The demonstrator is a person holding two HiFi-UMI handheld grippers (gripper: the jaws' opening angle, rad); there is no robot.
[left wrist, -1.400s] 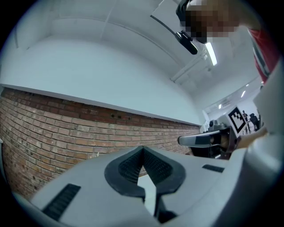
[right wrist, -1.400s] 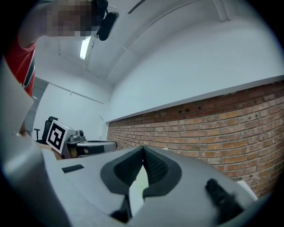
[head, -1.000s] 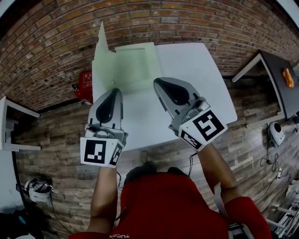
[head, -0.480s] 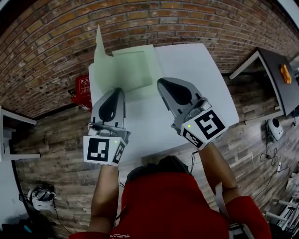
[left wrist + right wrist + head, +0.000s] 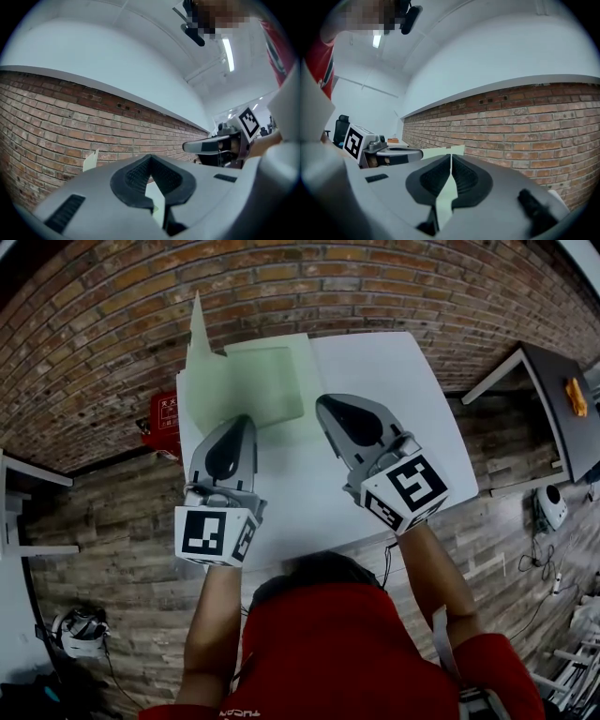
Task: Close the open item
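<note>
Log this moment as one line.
left hand-held gripper: shut, empty | right hand-held gripper: shut, empty | green folder: open, on table

Workroom: brick wall [image 5: 112, 343], desk [image 5: 558, 404], cables [image 5: 547, 570].

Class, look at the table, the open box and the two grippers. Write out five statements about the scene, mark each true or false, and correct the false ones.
1. The green box lies on the white table. True.
2. The left gripper is holding the box. False: its jaws are together with nothing between them.
3. One flap of the box stands upright. True.
4. The right gripper has its jaws wide apart. False: they are shut together on nothing.
5. A red thing stands on the table. False: it is on the floor beside the table, by the brick wall.
</note>
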